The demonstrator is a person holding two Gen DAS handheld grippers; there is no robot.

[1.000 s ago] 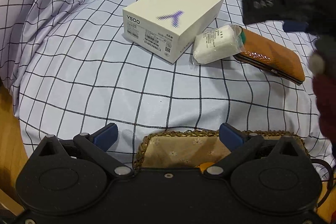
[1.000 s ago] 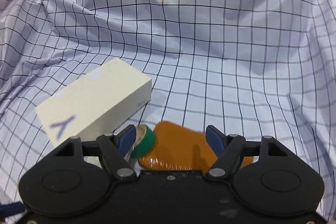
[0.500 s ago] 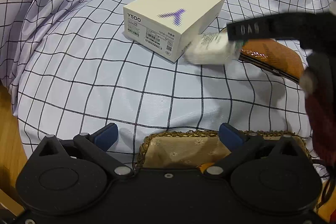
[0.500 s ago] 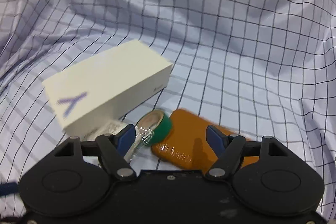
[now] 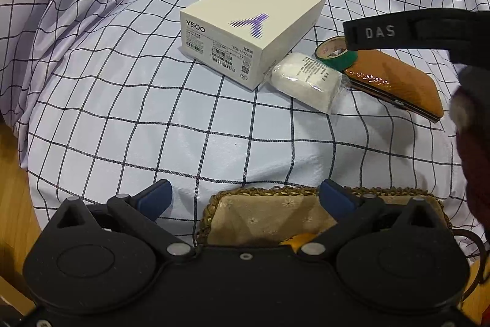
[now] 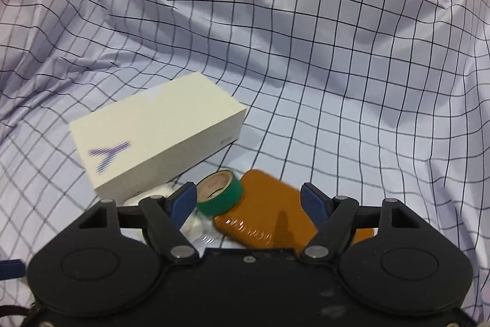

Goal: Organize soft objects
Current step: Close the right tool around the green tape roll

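Observation:
A white wrapped soft pack (image 5: 307, 80) lies on the checked cloth between a white Y500 box (image 5: 254, 26) and an orange wallet (image 5: 395, 80). A green tape roll (image 5: 335, 52) leans on the wallet. My left gripper (image 5: 246, 199) is open and empty, over the rim of a woven basket (image 5: 266, 192) with a beige liner. My right gripper (image 6: 248, 201) is open and empty, hovering above the tape roll (image 6: 220, 193) and wallet (image 6: 269, 210); the soft pack (image 6: 153, 193) peeks out beside its left finger. The box (image 6: 156, 140) sits ahead left.
The checked cloth (image 6: 306, 51) covers the whole surface and bunches up in folds at the back and left. A wooden floor (image 5: 12, 189) shows past the cloth's left edge. The right gripper's body (image 5: 428, 32) and the person's arm fill the right side of the left wrist view.
The right gripper has pulled back and up, so box, tape roll and wallet sit farther ahead in its view. The left gripper has stayed still over the basket.

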